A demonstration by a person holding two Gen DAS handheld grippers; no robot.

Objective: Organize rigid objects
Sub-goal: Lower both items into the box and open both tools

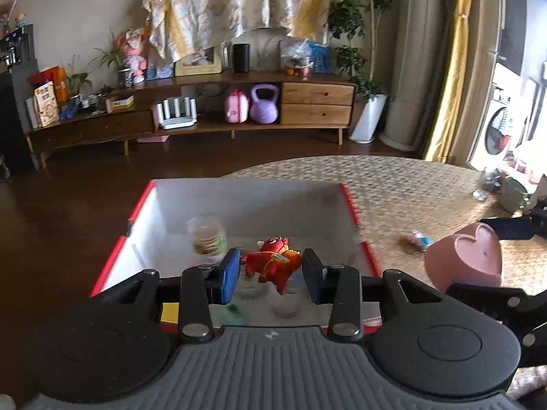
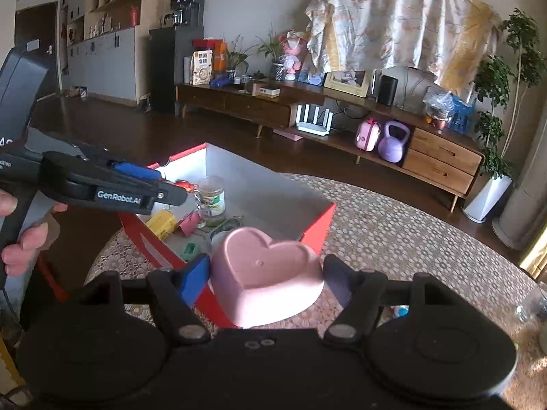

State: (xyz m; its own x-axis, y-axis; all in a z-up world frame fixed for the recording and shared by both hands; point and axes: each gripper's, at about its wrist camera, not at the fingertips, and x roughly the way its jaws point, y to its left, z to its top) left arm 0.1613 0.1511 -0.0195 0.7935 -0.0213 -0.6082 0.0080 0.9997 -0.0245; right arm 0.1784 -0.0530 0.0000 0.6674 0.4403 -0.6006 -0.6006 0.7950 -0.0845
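Two grippers carrying toys at a red box

Two handheld grippers sit close together above a round surface [image 1: 410,184] covered in a woven mat. The left gripper [image 1: 270,275] has its blue-padded fingers part-way closed on a small red dragon figure [image 1: 273,263], which hangs between them over the open red box [image 1: 352,205]. The box has white inner walls and stands at the surface's edge.

Inside the box, a clear jar [image 1: 207,241] with a green and yellow label stands upright near the left wall. A yellow block [image 2: 162,223], a small green piece [image 2: 189,251] and a pink item [image 2: 191,222] lie around it, with some clear things too blurred to name.

The right gripper [image 2: 266,276] has its fingers spread wide and pressed on both sides of a pink heart-shaped bowl [image 2: 266,270], held upside down just beside the box's near right corner.

A small pink and blue toy [image 1: 417,239] lies on the mat to the right of the box. A person's hand [image 2: 24,239] grips the left tool's handle.

Beyond, a long wooden sideboard [image 1: 318,102] holds a purple kettlebell [image 1: 263,104].
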